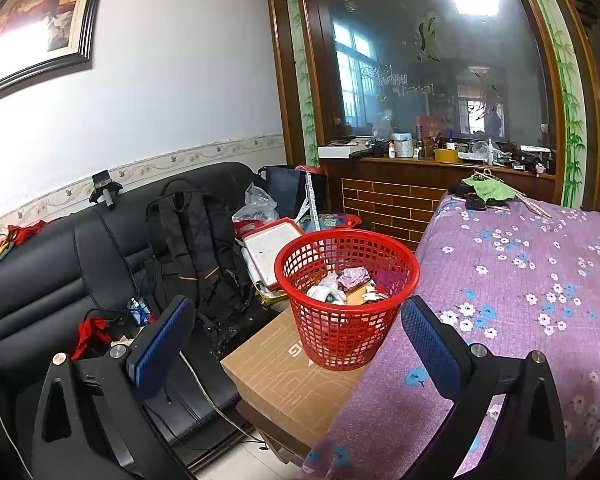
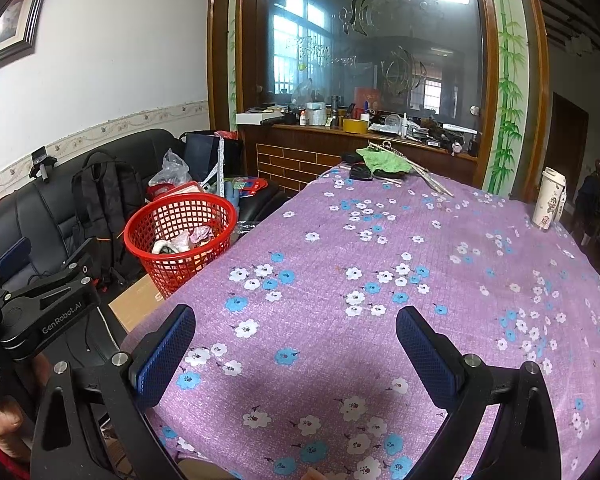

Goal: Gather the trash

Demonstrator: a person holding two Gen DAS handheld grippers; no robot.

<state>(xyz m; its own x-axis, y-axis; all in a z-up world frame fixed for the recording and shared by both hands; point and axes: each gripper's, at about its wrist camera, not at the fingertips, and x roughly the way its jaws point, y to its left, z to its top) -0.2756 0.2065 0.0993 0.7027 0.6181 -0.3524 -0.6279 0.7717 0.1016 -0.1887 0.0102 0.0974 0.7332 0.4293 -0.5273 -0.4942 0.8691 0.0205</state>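
A red mesh basket (image 1: 346, 300) stands on a cardboard box (image 1: 288, 376) beside the table. It holds crumpled paper and wrappers (image 1: 346, 284). My left gripper (image 1: 296, 316) is open and empty, just in front of the basket. My right gripper (image 2: 296, 320) is open and empty above the purple flowered tablecloth (image 2: 420, 264). The basket also shows at the left of the right wrist view (image 2: 180, 232), with the left gripper's body (image 2: 48, 312) near it.
A black sofa (image 1: 40, 280) carries a black backpack (image 1: 196, 248), bags and clutter. A green cloth (image 2: 384, 162) with dark items and sticks lies at the table's far end. A white cup (image 2: 548, 202) stands at the right edge. A wooden counter (image 2: 360, 136) stands behind.
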